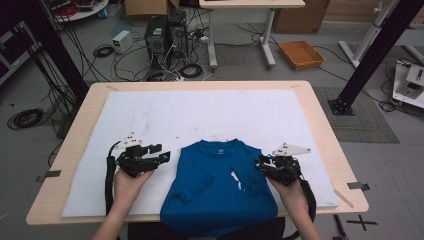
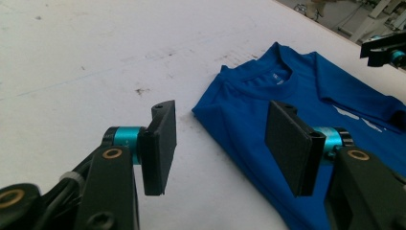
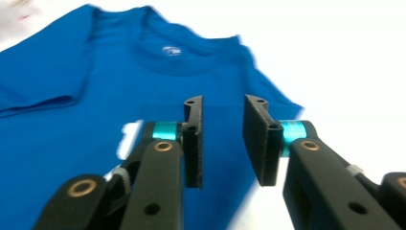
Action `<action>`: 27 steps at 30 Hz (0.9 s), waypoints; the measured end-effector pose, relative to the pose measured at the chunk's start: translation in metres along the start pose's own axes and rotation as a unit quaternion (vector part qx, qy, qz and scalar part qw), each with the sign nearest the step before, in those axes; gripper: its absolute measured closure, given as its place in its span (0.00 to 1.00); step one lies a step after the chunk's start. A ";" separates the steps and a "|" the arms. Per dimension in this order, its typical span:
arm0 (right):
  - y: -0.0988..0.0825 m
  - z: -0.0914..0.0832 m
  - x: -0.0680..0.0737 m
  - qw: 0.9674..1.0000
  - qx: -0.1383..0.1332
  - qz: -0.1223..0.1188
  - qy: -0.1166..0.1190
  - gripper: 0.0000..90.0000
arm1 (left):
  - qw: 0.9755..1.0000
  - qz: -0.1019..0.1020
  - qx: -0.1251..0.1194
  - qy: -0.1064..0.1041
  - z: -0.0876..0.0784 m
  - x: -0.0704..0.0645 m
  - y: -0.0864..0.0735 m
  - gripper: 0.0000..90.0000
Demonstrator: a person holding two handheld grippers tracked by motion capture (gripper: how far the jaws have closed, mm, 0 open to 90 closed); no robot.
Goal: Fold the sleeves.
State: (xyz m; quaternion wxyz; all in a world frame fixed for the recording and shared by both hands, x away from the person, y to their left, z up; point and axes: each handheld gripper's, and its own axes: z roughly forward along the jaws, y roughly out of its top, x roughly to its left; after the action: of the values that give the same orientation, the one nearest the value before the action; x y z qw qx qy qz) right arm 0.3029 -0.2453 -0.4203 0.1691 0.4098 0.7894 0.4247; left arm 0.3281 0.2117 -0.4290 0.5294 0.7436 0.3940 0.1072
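Flanking blue T-shirt (image 1: 220, 185) at surface's (image 1: 80, 130) near edge: left tongs (image 2: 220, 143), jaws wide. Right tongs (image 3: 222, 139) above shirt, jaws narrowly apart, empty.

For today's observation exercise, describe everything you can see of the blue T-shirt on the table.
The T-shirt is bright blue soft fabric with a round ribbed collar, a small label inside the neck and a white print on the chest. It lies front up on the white sheet, collar away from the person, sleeves folded inward, hem over the near table edge. Neither gripper holds it.
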 end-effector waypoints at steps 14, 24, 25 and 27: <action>0.011 0.046 -0.040 0.993 0.041 0.105 -0.021 0.75 | 0.993 -0.070 0.092 0.014 0.048 0.004 0.002 0.50; 0.009 0.055 -0.042 0.994 0.053 0.094 -0.022 0.87 | 0.992 -0.042 0.114 0.030 0.062 -0.003 0.008 0.61; 0.009 0.055 -0.043 0.994 0.051 0.093 -0.021 0.86 | 0.992 -0.033 0.120 0.032 0.063 -0.005 0.008 0.67; 0.009 0.056 -0.042 0.994 0.049 0.095 -0.018 0.84 | 0.991 -0.017 0.128 0.041 0.065 -0.008 0.008 0.76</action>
State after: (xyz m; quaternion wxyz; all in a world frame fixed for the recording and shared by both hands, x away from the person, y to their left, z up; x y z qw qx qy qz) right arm 0.3674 -0.2463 -0.4488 0.1218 0.4987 0.7633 0.3922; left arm 0.3639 0.1597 -0.4472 0.4155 0.7934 0.4380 0.0772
